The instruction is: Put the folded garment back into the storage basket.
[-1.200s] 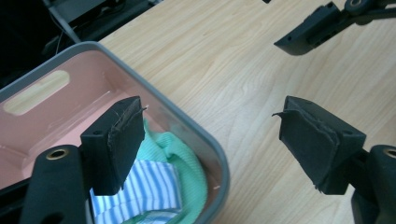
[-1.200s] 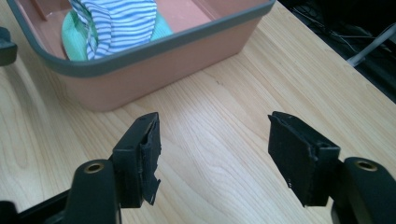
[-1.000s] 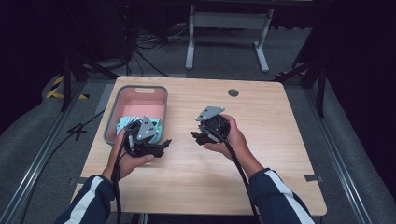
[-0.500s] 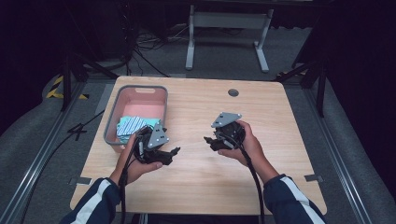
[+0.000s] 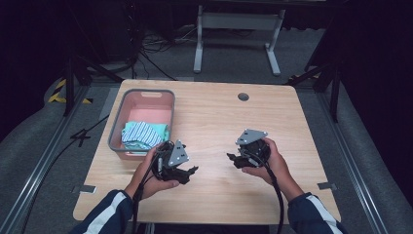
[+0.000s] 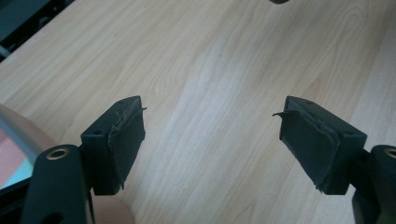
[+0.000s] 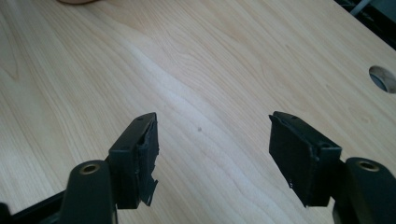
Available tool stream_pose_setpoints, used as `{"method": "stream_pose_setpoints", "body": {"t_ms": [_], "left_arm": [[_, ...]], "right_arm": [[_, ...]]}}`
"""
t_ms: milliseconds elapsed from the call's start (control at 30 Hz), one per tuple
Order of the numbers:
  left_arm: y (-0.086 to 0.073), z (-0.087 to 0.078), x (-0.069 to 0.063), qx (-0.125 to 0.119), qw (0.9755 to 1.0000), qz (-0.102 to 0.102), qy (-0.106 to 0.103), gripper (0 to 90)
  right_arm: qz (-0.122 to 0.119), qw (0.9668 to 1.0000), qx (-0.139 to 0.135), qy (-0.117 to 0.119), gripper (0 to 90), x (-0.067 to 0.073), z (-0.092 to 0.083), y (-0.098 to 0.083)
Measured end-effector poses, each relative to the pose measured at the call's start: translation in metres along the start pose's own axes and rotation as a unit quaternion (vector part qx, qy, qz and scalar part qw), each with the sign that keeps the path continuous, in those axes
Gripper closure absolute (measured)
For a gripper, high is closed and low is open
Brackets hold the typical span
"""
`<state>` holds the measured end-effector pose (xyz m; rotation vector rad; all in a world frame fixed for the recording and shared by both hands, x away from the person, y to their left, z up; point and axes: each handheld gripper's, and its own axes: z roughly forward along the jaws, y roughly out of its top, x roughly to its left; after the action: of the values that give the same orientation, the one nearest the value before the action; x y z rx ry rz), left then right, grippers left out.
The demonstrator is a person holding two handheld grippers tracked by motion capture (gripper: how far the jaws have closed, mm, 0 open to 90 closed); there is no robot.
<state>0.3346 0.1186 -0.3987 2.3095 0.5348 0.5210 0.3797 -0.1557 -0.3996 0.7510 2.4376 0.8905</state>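
The folded teal-and-white striped cloth (image 5: 141, 135) lies in the grey-rimmed pink plastic basket (image 5: 115, 127), just beyond and outboard of your left claw (image 5: 187, 170); nothing else sits nearer to either tool, so treat it as the thing to work. Your left claw hangs over the pale wooden bench (image 5: 214, 122) with its jaws spread wide and nothing between them, the basket's rim (image 6: 18, 133) showing at the lower left of the left gripper view; your right claw (image 5: 231, 157) is likewise spread and empty above bare wood, well apart from the basket, with the round cable hole (image 7: 383, 77) ahead and to its right.

If the cloth is to be taken, lead with the left claw, since it is the closer one; turn it toward the basket first, as it now points away from the cloth. Come in over the rim rather than against it; keep the jaws spread until both pads straddle a thick fold, then close on several layers at once, for a single layer would probably unfold as you lift. Hold the right claw clear of the basket, ready to steady its wall should it slide.
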Motion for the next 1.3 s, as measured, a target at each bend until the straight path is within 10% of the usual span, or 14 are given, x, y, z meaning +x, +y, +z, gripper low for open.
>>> {"method": "stream_pose_setpoints", "body": {"t_ms": [933,1300], "left_arm": [[-0.031,0.036,-0.016,0.044,0.9979,0.026,-0.041,22.2],[-0.052,0.031,-0.018,0.05,0.9964,0.009,-0.068,19.8]], "right_arm": [[0.011,0.9997,0.015,-0.013,33.1,-0.007,-0.021,-0.092],[0.075,0.9969,0.013,-0.021,31.7,-0.02,-0.035,-0.138]]}}
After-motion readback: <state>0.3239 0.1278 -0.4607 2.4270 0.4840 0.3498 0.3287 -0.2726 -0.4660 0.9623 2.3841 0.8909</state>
